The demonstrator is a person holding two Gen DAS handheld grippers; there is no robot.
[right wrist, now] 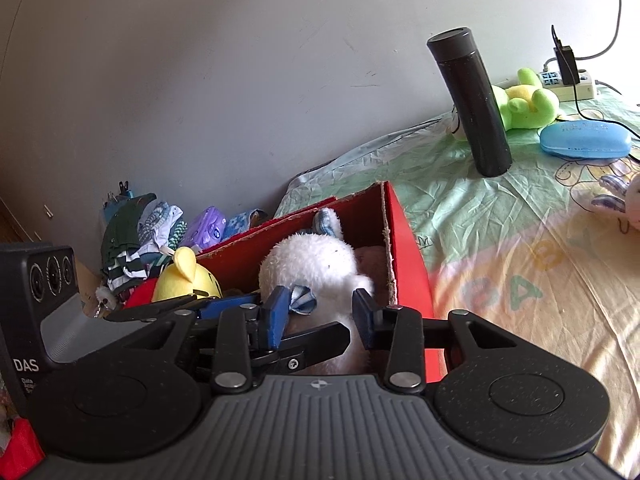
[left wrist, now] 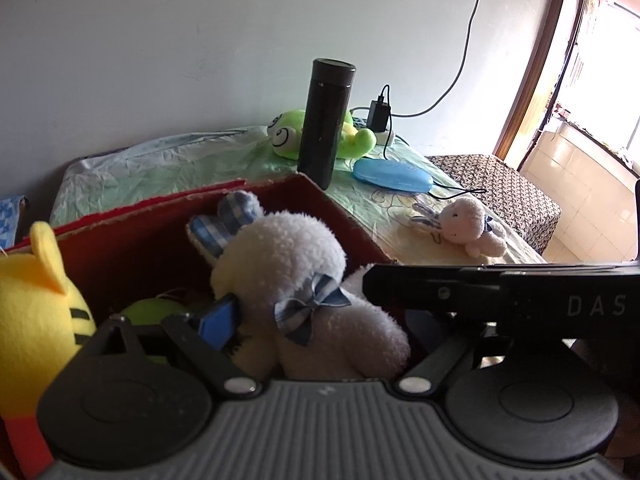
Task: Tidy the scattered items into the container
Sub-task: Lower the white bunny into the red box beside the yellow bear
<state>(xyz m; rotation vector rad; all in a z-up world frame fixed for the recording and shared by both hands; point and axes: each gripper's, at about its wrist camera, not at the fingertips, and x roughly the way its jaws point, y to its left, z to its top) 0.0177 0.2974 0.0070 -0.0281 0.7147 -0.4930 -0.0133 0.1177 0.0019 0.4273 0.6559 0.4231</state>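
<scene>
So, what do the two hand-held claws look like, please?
The right claw has black linkage arms with silver pivot pins, blue pads on the fingertips and a grey ribbed body between two black round discs. The left claw looks the same. Each carries a black box marked DAS.

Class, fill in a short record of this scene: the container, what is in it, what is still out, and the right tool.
container: red box
inside: white bunny, yellow plush
still out: black flask, green frog, blue case, small bunny
right tool: astride white bunny, grip unclear
</scene>
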